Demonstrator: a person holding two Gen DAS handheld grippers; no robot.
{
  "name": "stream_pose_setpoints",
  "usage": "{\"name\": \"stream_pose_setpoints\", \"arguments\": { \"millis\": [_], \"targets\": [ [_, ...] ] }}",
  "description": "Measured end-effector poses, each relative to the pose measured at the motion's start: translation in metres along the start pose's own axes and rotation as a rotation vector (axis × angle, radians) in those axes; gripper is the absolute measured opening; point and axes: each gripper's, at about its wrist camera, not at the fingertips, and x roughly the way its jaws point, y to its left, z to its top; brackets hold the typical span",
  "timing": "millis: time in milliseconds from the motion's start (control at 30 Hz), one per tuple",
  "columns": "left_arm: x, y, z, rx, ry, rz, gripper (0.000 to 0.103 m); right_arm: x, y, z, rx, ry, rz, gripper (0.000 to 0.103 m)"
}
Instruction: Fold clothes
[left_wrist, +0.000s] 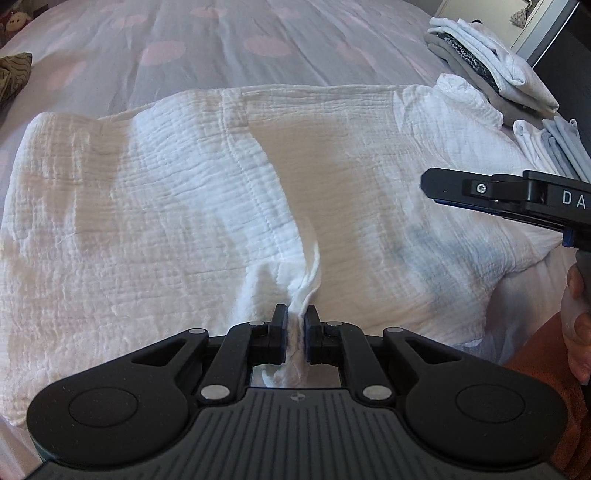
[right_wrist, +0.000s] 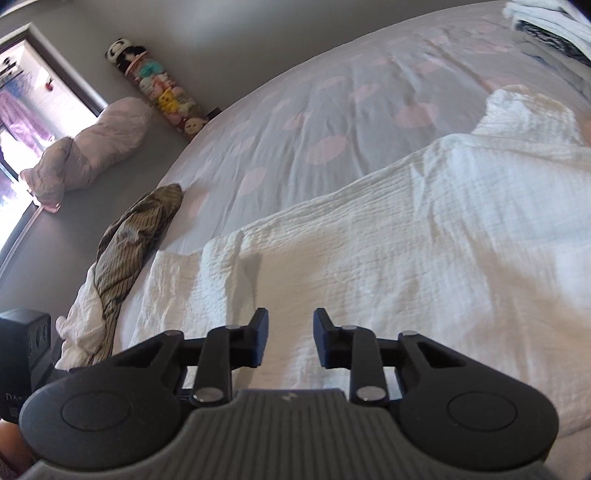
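A white crinkled garment (left_wrist: 177, 206) lies spread across the bed, with a stitched hem running diagonally down its middle. My left gripper (left_wrist: 295, 321) is shut on a pinched bunch of that garment at its near edge. The right gripper (left_wrist: 439, 184) enters the left wrist view from the right, hovering above the cloth's right part, held by a hand (left_wrist: 576, 325). In the right wrist view the same white garment (right_wrist: 406, 251) fills the lower right, and my right gripper (right_wrist: 290, 325) hangs open just above it with nothing between its fingers.
The bedspread (left_wrist: 207, 48) is pale lilac with pink dots. Folded clothes are stacked (left_wrist: 491, 70) at the far right, with more folded pieces (left_wrist: 554, 144) beside them. An olive striped garment (right_wrist: 136, 236) lies at the bed's left edge. A pillow (right_wrist: 88, 151) and a tube of plush toys (right_wrist: 162, 92) sit on the floor.
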Motion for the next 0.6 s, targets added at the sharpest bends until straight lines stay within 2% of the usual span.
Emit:
{"name": "stream_pose_setpoints", "arguments": {
  "millis": [100, 167, 267, 367, 600],
  "targets": [
    [-0.005, -0.002, 0.001, 0.003, -0.018, 0.013, 0.007, 0.019, 0.020, -0.001, -0.118, 0.071, 0.039, 0.018],
    [-0.010, -0.002, 0.001, 0.005, -0.034, 0.020, 0.007, 0.030, 0.031, -0.003, -0.187, 0.114, 0.029, 0.015],
    [-0.018, 0.003, 0.002, -0.010, -0.050, 0.018, 0.007, 0.048, 0.034, -0.003, -0.215, 0.176, 0.036, 0.009],
    [-0.027, 0.010, 0.003, -0.043, -0.060, -0.001, 0.007, 0.065, 0.033, -0.001, -0.236, 0.212, 0.066, 0.009],
    [-0.044, 0.020, 0.005, -0.071, -0.057, -0.044, 0.007, 0.106, 0.032, 0.012, -0.252, 0.182, 0.148, 0.010]
  ]
}}
